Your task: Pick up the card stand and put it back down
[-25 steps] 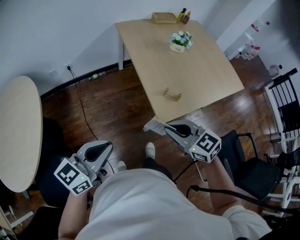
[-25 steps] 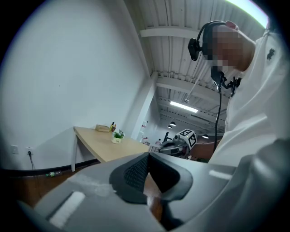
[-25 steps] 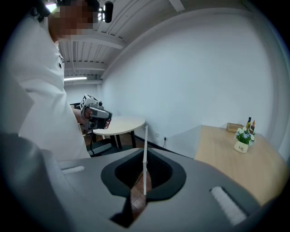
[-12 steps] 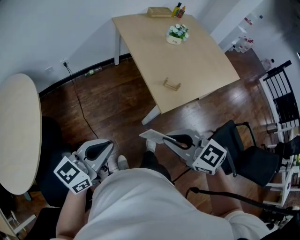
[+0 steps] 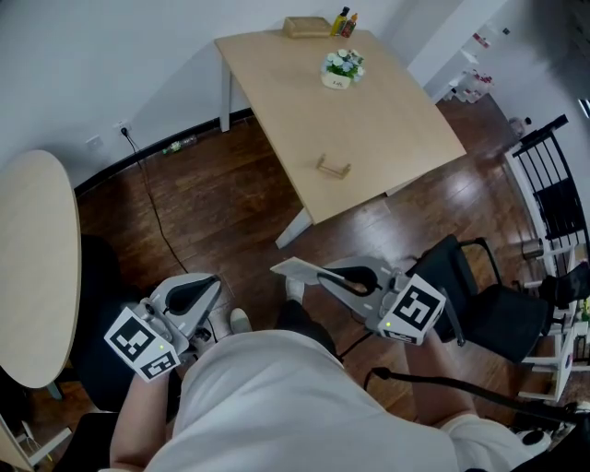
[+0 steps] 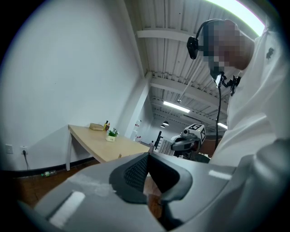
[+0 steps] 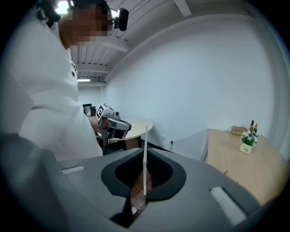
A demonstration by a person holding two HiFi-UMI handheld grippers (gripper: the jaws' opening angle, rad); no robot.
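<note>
The small wooden card stand (image 5: 335, 167) sits near the front edge of the light wood table (image 5: 396, 120), far from both grippers. My right gripper (image 5: 324, 274) is held over the floor in front of the table, shut on a thin white card (image 5: 293, 269). That card shows edge-on between the jaws in the right gripper view (image 7: 145, 136). My left gripper (image 5: 214, 282) hangs low at my left side, shut with nothing in it. In the left gripper view its jaws meet at the tips (image 6: 147, 155).
A potted plant (image 5: 338, 68), a wooden box (image 5: 306, 26) and small bottles (image 5: 344, 20) stand at the table's far end. A round table (image 5: 32, 267) is at the left, a black chair (image 5: 479, 313) at the right. A cable (image 5: 157, 203) trails across the wood floor.
The right gripper with the card has drawn back from the table's front edge and the table now lies farther off. The left gripper has hardly moved.
</note>
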